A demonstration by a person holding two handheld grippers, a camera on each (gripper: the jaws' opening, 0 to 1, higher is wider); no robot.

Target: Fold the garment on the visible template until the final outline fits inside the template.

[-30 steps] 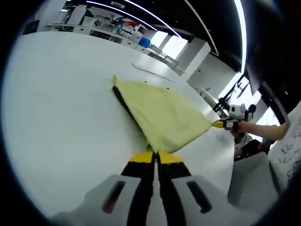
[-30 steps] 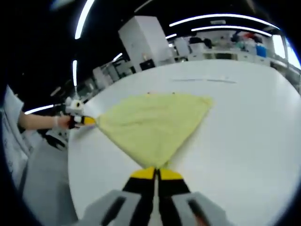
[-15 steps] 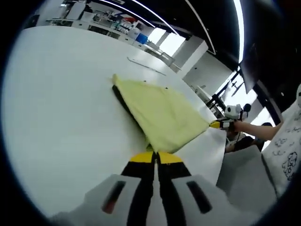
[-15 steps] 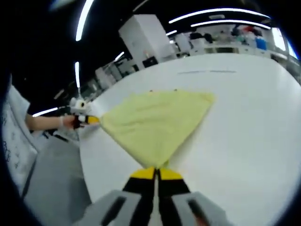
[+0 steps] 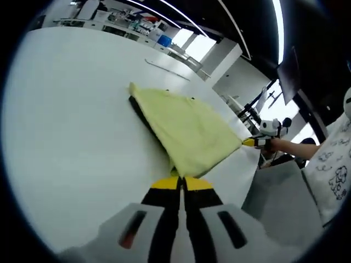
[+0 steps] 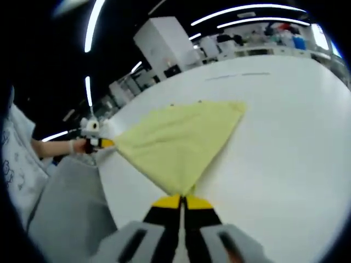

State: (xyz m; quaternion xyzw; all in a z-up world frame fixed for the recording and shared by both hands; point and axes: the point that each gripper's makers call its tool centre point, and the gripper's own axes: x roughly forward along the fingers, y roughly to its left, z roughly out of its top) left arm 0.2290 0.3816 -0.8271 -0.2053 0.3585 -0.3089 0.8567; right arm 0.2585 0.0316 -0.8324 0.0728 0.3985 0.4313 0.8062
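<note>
White table bearing a yellow garment. Left gripper and right gripper, jaws pressed together, each pinch a near corner; far corner lies flat on the table beyond.

Both grippers are clamped tight on cloth corners. The left gripper has its yellow-tipped jaws pressed together, same with the right gripper. A bare forearm stretches out behind the right one.
</note>
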